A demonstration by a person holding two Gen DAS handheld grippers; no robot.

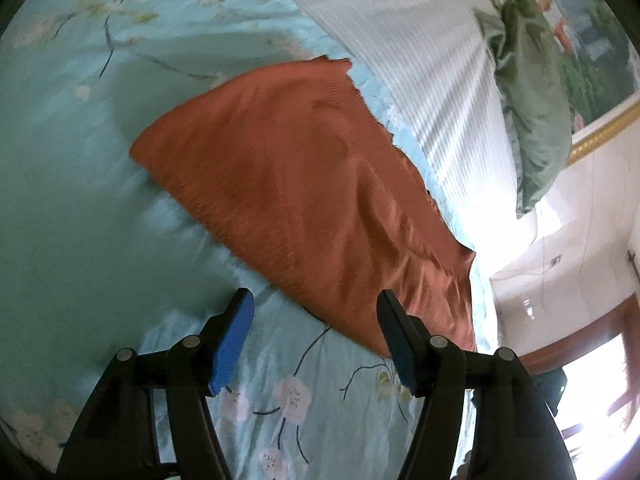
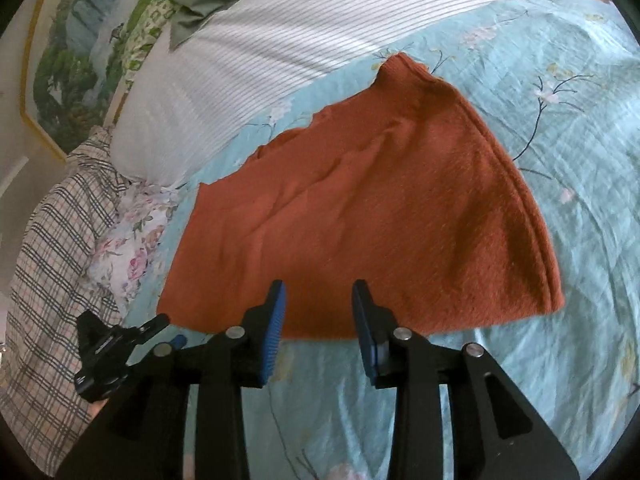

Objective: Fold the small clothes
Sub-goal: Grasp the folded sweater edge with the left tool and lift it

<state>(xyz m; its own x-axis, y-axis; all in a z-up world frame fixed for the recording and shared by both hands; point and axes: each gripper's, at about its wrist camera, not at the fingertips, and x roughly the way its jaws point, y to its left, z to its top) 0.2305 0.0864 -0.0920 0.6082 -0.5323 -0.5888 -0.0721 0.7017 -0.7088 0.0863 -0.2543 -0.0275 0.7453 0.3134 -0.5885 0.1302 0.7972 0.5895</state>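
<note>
**Both grippers empty over the cloth**

My left gripper (image 1: 316, 304) is spread wide, its blue pads (image 1: 232, 344) holding nothing, above the sheet (image 1: 60, 200) at the near edge of the cloth (image 1: 304, 184). My right gripper (image 2: 319, 300) is also parted, less widely, and empty, its tips over the cloth's (image 2: 372, 216) near hem; whether they touch it I can't tell. The rust-orange cloth lies flat on the teal floral sheet (image 2: 560, 140), lightly creased, one side curved. Beyond it sits a white striped pillow (image 2: 256, 60), with a plaid fabric (image 2: 52, 260) further to the side. The left gripper (image 2: 116, 344) shows beside the cloth's corner.
</note>
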